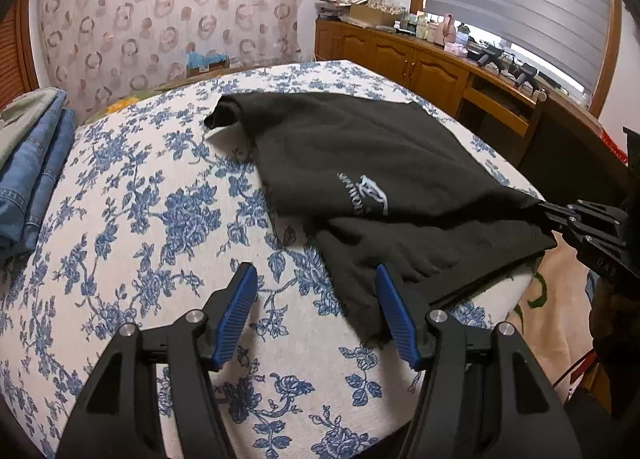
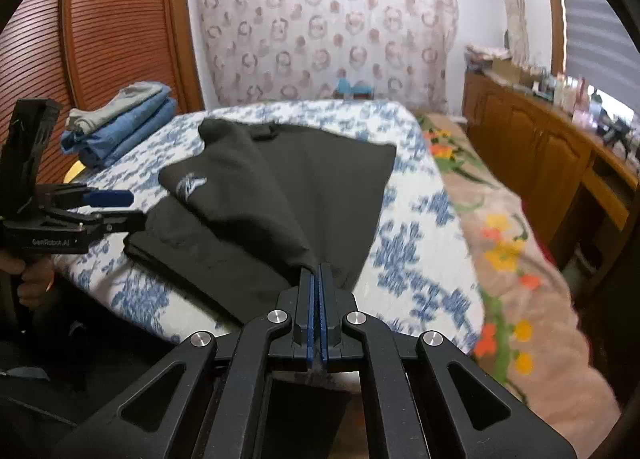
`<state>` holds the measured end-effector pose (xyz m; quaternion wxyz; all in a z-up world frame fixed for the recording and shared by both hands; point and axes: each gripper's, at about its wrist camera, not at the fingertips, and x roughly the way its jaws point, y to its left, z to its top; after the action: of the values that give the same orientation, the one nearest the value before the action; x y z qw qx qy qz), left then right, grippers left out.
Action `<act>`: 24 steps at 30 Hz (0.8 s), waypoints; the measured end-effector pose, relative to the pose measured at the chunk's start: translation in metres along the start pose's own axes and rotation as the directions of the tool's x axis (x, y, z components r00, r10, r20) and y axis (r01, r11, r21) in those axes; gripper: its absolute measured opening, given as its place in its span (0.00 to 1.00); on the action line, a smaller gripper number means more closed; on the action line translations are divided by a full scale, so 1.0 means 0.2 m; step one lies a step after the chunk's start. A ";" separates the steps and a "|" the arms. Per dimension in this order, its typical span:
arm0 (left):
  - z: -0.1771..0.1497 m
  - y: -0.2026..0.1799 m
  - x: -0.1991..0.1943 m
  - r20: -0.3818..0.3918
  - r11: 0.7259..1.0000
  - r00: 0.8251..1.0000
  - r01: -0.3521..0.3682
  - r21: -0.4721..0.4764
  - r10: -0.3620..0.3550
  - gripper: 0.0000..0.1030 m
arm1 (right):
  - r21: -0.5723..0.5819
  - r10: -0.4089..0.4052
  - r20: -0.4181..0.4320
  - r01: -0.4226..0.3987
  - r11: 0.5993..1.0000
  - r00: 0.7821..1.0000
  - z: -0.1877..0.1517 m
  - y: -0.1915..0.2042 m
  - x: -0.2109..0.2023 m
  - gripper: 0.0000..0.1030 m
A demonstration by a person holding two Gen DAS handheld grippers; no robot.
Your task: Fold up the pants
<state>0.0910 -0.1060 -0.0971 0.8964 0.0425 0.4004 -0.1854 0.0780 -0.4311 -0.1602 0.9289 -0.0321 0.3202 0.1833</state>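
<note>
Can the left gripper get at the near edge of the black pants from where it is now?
Probably yes. The left gripper is open above the blue-flowered bedspread, one finger already over the black pants; nothing lies between. The right gripper pinches another corner, off to the side.

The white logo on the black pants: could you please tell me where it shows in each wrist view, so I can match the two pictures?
Left wrist view: the white logo sits right of centre, on the black pants, left of the right gripper.
Right wrist view: it sits left of centre, beyond the open left gripper.
Shared landmark: the folded jeans stack at the left.
</note>
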 end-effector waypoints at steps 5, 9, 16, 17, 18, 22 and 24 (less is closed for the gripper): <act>-0.02 0.00 0.02 -0.015 1.000 1.000 0.003 -0.006 -0.003 0.59 | 0.022 0.007 -0.008 -0.007 1.000 1.000 -0.03 -0.02 0.01 0.00; -0.03 0.00 0.03 -0.011 1.000 1.000 0.004 -0.005 -0.004 0.59 | 0.033 0.012 -0.013 -0.012 0.999 1.000 -0.02 -0.03 0.01 0.00; -0.03 0.02 0.00 0.016 1.000 1.000 0.003 -0.027 -0.003 0.59 | 0.031 0.025 0.009 -0.025 0.999 1.000 0.02 -0.02 -0.05 0.05; -0.03 0.03 -0.02 0.028 0.999 1.000 -0.004 -0.032 0.005 0.59 | 0.033 0.034 0.019 -0.035 0.999 0.999 0.03 -0.02 -0.06 0.13; -0.02 0.04 -0.03 0.037 0.999 0.999 -0.011 -0.035 0.013 0.59 | 0.033 0.045 0.028 -0.046 0.998 0.999 0.04 -0.02 -0.07 0.22; -0.01 0.10 -0.09 0.083 0.997 0.996 -0.038 -0.062 0.044 0.59 | -0.005 0.062 0.058 -0.062 0.998 0.996 0.11 0.02 -0.08 0.28; 0.00 0.14 -0.11 0.098 0.996 0.993 -0.051 -0.078 0.059 0.59 | -0.013 0.070 0.061 -0.069 0.998 0.996 0.15 0.04 -0.06 0.32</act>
<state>0.0873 -0.0742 -0.0836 0.9212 0.0103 0.3601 -0.1472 0.0834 -0.4214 -0.1297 0.9311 -0.0202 0.2916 0.2182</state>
